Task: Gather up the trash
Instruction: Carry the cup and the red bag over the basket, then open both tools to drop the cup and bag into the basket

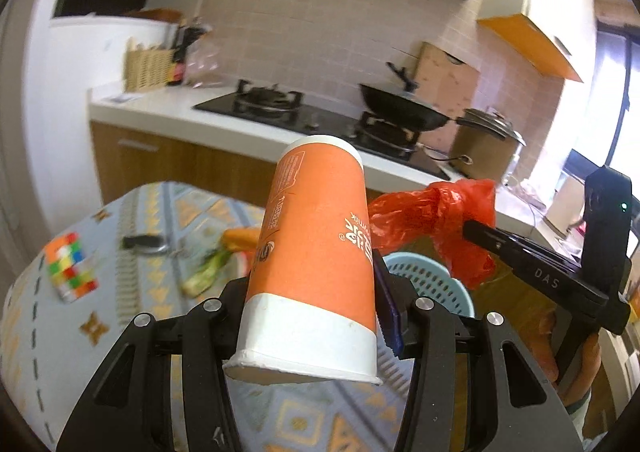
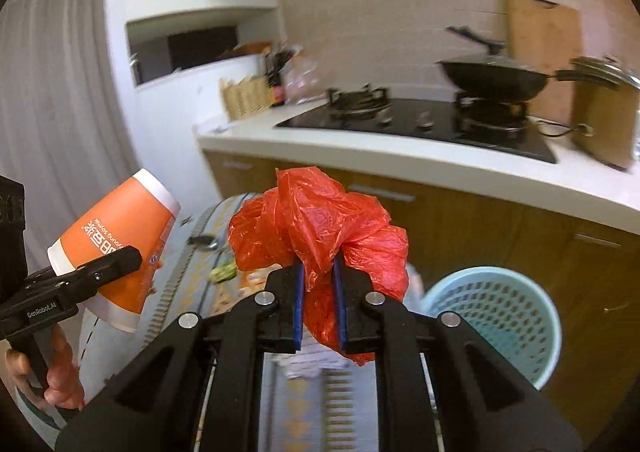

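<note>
My left claw is pinching an orange paper cup across its lower body, its pads pressing on both sides; the cup is riding in the air, its mouth facing back toward my camera and its base pointing away toward the stove. My right claw is squeezing a crumpled red plastic bag, its blue pads nearly together with the film bunched between them and billowing out above and below. Both pieces of trash are hanging clear of the surface, which is wearing a patterned blue cloth. Just past the bag, a pale blue perforated basket is standing beside the surface, in front of the wooden cabinets. On the cloth I am seeing a colourful puzzle cube, a dark key fob and a green vegetable scrap, all blurred. Beyond, a black wok is sitting on the stove, next to a lidded pot.
</note>
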{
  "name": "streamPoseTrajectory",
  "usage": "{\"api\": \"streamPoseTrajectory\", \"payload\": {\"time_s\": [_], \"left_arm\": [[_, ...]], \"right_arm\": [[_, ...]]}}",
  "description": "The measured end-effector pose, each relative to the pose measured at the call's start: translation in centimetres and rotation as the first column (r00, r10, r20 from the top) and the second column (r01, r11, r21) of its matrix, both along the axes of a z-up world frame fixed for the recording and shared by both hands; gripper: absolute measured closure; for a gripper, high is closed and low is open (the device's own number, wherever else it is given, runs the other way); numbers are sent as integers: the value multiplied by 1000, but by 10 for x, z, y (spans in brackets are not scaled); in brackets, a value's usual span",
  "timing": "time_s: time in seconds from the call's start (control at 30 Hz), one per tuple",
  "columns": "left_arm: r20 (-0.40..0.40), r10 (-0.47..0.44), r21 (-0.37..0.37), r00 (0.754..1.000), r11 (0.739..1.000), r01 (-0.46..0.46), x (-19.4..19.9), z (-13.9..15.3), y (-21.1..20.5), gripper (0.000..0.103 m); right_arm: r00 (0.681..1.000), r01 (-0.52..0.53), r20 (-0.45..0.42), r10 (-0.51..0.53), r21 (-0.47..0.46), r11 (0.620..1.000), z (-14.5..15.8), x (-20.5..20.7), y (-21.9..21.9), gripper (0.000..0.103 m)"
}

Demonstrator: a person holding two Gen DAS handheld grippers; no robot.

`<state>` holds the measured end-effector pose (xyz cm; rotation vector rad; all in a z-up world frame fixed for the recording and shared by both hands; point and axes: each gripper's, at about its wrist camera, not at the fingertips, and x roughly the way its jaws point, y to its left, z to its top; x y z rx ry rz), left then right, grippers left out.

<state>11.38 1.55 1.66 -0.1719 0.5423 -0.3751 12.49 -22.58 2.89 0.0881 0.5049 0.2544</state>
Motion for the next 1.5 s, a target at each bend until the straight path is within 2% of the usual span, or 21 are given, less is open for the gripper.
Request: {"api": "streamPoseTrajectory", "payload": {"time_s": [0.17, 0.27, 0.5, 0.7, 1.0, 1.13, 1.27, 1.37, 1.5], "left_arm": [[10, -69, 24, 998, 997, 69, 22, 0, -55, 56], [-11, -117, 36, 993, 992, 117, 40, -7, -96, 56], [-128, -215, 37, 968, 975, 221, 80, -44, -182, 56], [-231, -262, 72, 937, 956, 285, 101, -86, -236, 55], [-354, -256, 95, 900, 947, 307, 122, -132, -267, 55], [-380, -249, 92, 891, 948, 305, 127, -141, -269, 39], [-369, -248, 101, 896, 947, 304, 125, -140, -267, 38], [-360, -244, 101, 901, 949, 298, 122, -137, -265, 37], [-341, -240, 94, 909, 953, 287, 117, -129, -259, 37]], "right_arm": [[993, 117, 4, -117, 13, 993, -6, -2, -60, 93], [980, 195, -32, -194, 40, 980, -18, 3, -103, 93], [930, 335, -187, -317, 70, 940, -68, 17, -177, 93], [889, 375, -274, -366, -20, 927, -113, 27, -196, 92], [832, 412, -388, -397, -48, 910, -156, 49, -211, 91], [822, 414, -419, -386, -27, 910, -164, 51, -216, 87], [832, 412, -401, -383, -18, 911, -163, 51, -217, 76], [842, 416, -373, -390, -12, 909, -155, 48, -215, 58], [854, 409, -352, -382, 0, 913, -148, 47, -211, 57]]}}
